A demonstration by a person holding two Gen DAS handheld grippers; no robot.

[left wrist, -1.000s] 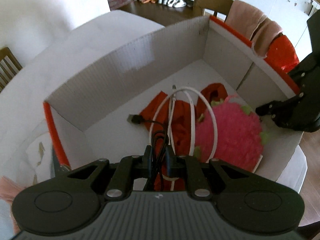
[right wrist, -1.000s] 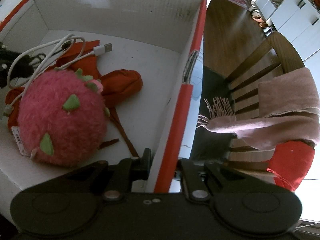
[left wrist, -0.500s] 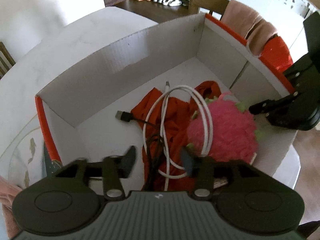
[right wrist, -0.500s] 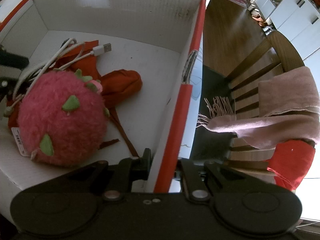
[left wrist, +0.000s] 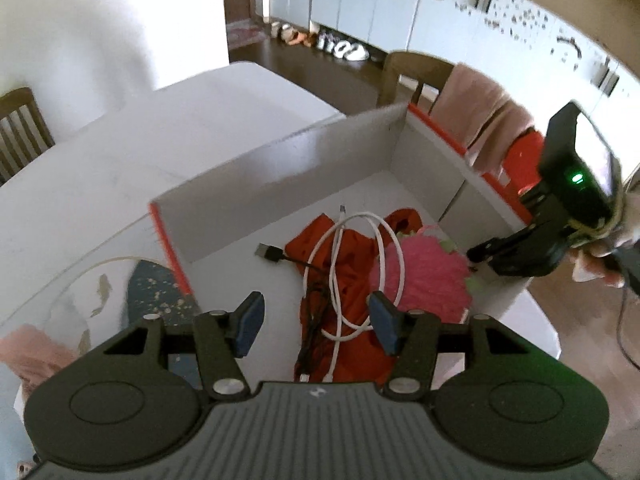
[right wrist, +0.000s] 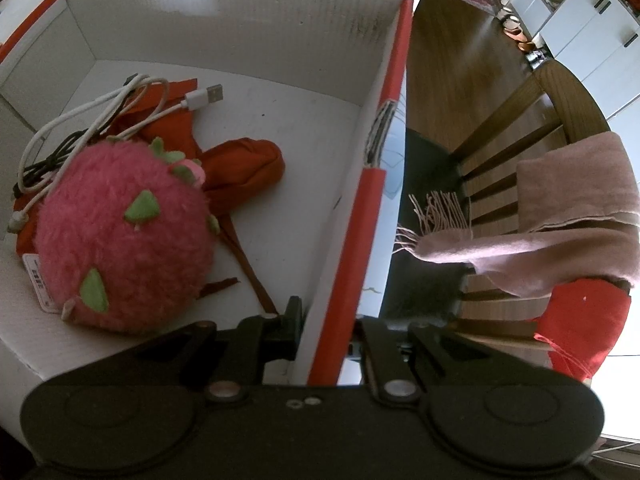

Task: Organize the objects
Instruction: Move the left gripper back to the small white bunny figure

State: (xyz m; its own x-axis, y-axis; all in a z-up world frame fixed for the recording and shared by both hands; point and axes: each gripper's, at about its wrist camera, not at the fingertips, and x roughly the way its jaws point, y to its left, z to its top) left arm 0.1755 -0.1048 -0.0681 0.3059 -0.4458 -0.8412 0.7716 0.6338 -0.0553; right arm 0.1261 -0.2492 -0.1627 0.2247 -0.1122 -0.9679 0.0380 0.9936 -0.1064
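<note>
A white cardboard box (left wrist: pixel 280 176) with red edges stands on the table. Inside it lie a red cloth (left wrist: pixel 352 248), a pink plush fruit (left wrist: pixel 424 276) with green leaves, a coiled white cable (left wrist: pixel 384 248) and a black cable (left wrist: pixel 276 254). My left gripper (left wrist: pixel 316 312) hovers open above the box's near side, nothing between its blue pads. Both cables rest loose on the cloth below it. My right gripper (right wrist: pixel 328 328) is shut on the box's red-edged side wall (right wrist: pixel 352 220), beside the plush fruit (right wrist: pixel 124 240). From the left wrist, the right gripper (left wrist: pixel 486 254) shows at the box's right wall.
A wooden chair (right wrist: pixel 540 120) draped with a pink scarf (right wrist: pixel 560 208) and a red cloth (right wrist: pixel 580 320) stands right of the box. A patterned mat (left wrist: pixel 152 292) and a pink cloth (left wrist: pixel 28 352) lie left of the box. The white table (left wrist: pixel 120 152) stretches beyond it.
The left gripper opened and let go of the cables, then rose and drew back from the box. The cables now lie on the red cloth. The right gripper kept still.
</note>
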